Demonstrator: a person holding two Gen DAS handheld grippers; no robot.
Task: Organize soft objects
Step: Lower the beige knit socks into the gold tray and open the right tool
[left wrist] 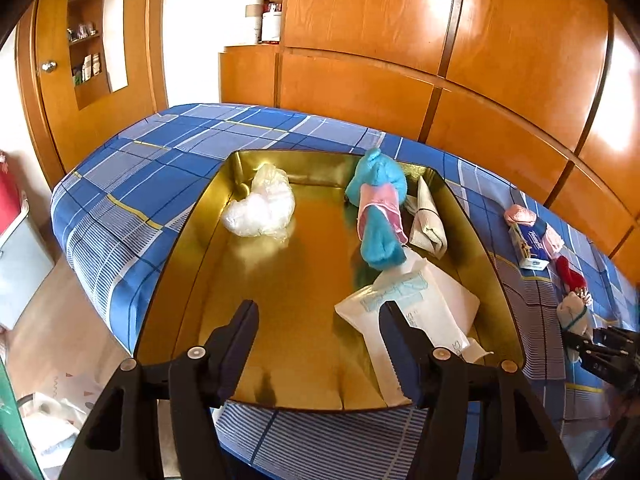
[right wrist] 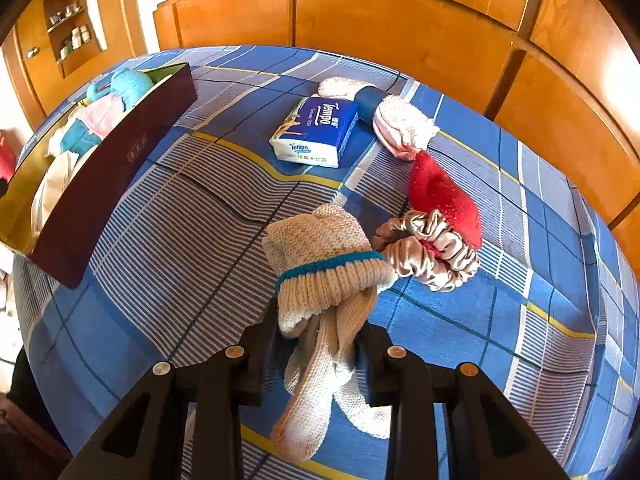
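A gold-lined box [left wrist: 188, 240] lies on the bed. In it are a clear plastic bag [left wrist: 260, 208], a blue and pink plush [left wrist: 378, 208], a beige pouch [left wrist: 430, 220] and a white packet [left wrist: 420, 308]. My left gripper [left wrist: 320, 332] is open and empty over the box's near end. My right gripper [right wrist: 320, 340] is shut on a beige knitted sock pair [right wrist: 328, 276] with a teal band, on the bedspread. It also shows at the right edge of the left wrist view [left wrist: 592, 344]. The box [right wrist: 100, 184] stands to its left.
On the blue plaid bedspread [right wrist: 180, 208] lie a Tempo tissue pack [right wrist: 316, 132], pink-white socks [right wrist: 404, 128], a red sock [right wrist: 444, 196] and a satin scrunchie [right wrist: 432, 248]. Wooden wardrobe panels [left wrist: 440, 40] stand behind the bed. The floor [left wrist: 60, 340] drops off at left.
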